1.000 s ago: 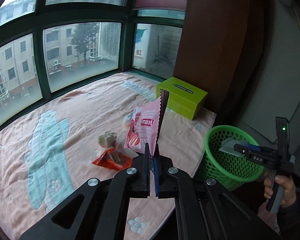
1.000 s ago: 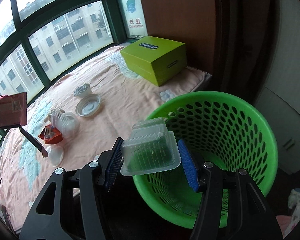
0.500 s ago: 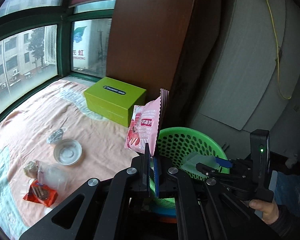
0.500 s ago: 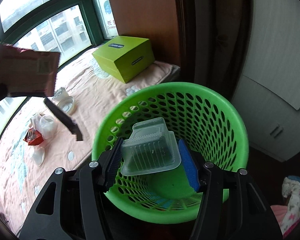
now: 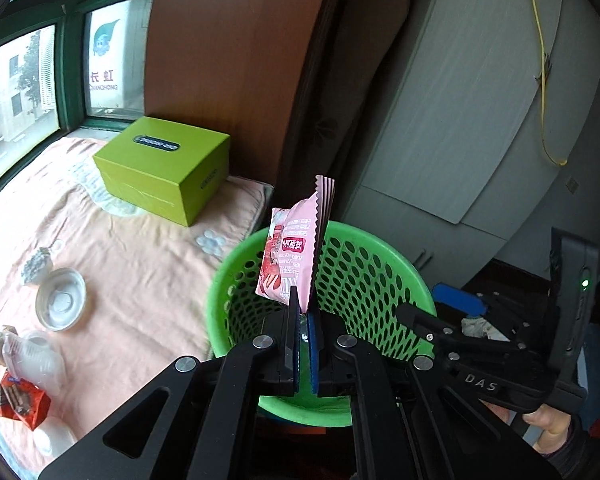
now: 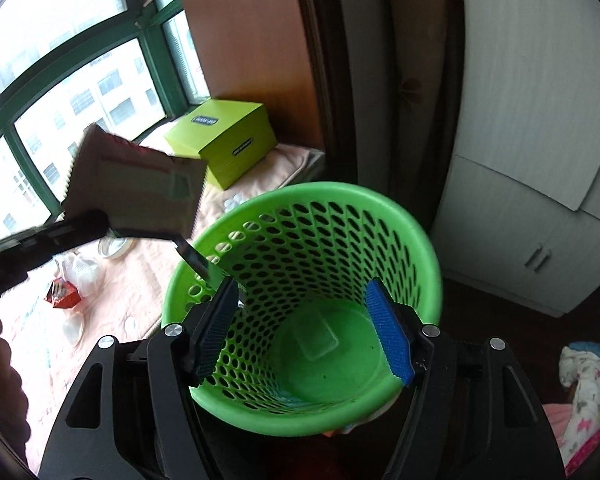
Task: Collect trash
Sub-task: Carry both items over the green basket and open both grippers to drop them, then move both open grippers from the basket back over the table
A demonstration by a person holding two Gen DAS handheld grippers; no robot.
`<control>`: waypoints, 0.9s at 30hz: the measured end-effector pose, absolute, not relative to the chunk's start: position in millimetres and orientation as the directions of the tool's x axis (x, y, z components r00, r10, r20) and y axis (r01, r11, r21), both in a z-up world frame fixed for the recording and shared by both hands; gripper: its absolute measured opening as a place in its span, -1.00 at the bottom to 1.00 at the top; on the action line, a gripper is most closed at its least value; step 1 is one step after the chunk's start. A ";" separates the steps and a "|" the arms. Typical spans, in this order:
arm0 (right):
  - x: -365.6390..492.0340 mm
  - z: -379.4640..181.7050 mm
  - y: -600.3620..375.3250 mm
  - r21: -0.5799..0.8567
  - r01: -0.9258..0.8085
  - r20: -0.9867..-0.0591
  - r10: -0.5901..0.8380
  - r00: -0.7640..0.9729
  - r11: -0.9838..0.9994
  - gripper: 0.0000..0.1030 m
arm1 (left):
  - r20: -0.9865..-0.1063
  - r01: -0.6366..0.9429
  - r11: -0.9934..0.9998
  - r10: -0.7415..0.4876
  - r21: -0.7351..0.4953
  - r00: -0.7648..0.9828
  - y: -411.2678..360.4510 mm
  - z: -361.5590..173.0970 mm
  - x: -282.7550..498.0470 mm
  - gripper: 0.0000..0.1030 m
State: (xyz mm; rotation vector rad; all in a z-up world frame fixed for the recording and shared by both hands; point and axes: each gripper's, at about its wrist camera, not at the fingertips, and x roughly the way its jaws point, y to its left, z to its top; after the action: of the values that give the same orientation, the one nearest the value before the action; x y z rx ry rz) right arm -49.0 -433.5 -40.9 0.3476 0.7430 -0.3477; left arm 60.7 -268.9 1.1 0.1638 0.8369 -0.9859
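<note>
left gripper was clamped on the lower edge of the pink snack wrapper; wrapper stood upright, long axis vertical, over the near-left rim of the green basket. judged: release needs a short carry inward from the rim. right gripper hung over the basket mouth, jaws wide apart, holding nothing. clear tray lay on the basket floor. beyond the basket, on the blanket: orange wrapper, clear cups, green box.
</note>
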 end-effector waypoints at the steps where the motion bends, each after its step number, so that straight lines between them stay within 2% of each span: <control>1: -50.3 -40.4 -434.5 0.183 0.427 -0.703 -0.186 0.687 0.885 0.31 | -0.694 0.791 0.564 -0.668 -0.237 0.269 -271.1 -0.2 59.5 -0.92; 2: -51.6 -39.9 -435.5 0.185 0.430 -0.700 -0.188 0.689 0.884 0.32 | -0.698 0.793 0.563 -0.665 -0.234 0.266 -273.5 -1.9 58.6 -0.91; 3: -52.4 -39.5 -436.5 0.187 0.432 -0.699 -0.189 0.690 0.883 0.34 | -0.702 0.796 0.559 -0.664 -0.234 0.260 -275.7 -3.3 57.4 -0.79; 5: -54.3 -38.9 -438.2 0.189 0.436 -0.697 -0.192 0.690 0.880 0.34 | -0.707 0.797 0.557 -0.660 -0.234 0.254 -279.1 -7.5 53.1 -0.46; 6: -54.5 -39.1 -438.5 0.191 0.436 -0.698 -0.191 0.690 0.879 0.34 | -0.711 0.795 0.561 -0.655 -0.229 0.257 -279.0 -9.3 53.0 -0.06; 7: -54.8 -39.2 -438.5 0.192 0.435 -0.698 -0.189 0.691 0.880 0.34 | -0.708 0.794 0.565 -0.654 -0.223 0.267 -278.5 -9.8 51.5 0.04; 12: -54.6 -38.5 -435.6 0.195 0.422 -0.699 -0.177 0.693 0.885 0.35 | -0.718 0.780 0.584 -0.640 -0.225 0.272 -274.0 -18.7 52.5 0.08; 13: -53.9 -38.1 -434.1 0.196 0.416 -0.697 -0.173 0.696 0.888 0.38 | -0.718 0.771 0.594 -0.638 -0.228 0.279 -270.4 -18.6 54.8 0.15; 21: -38.4 -32.4 -413.0 0.190 0.354 -0.688 -0.133 0.713 0.916 0.52 | -0.707 0.683 0.698 -0.594 -0.216 0.383 -219.7 -10.4 62.5 0.25; 22: -35.6 -31.5 -409.5 0.191 0.342 -0.687 -0.124 0.716 0.920 0.54 | -0.706 0.666 0.715 -0.584 -0.212 0.402 -211.3 -9.6 64.4 0.34; 26: -21.2 -28.3 -393.3 0.185 0.294 -0.684 -0.092 0.724 0.938 0.61 | -0.703 0.592 0.782 -0.533 -0.197 0.471 -176.5 -6.7 73.2 0.47; 27: -16.8 -28.1 -389.2 0.191 0.278 -0.682 -0.077 0.727 0.941 0.62 | -0.703 0.567 0.800 -0.517 -0.194 0.489 -166.5 -6.5 75.8 0.56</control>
State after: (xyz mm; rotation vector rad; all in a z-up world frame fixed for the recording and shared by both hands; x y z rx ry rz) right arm -16.8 -389.2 -28.1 0.2904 0.7332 -0.1985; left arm 75.8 -166.5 -6.5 0.0666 0.8302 -0.6591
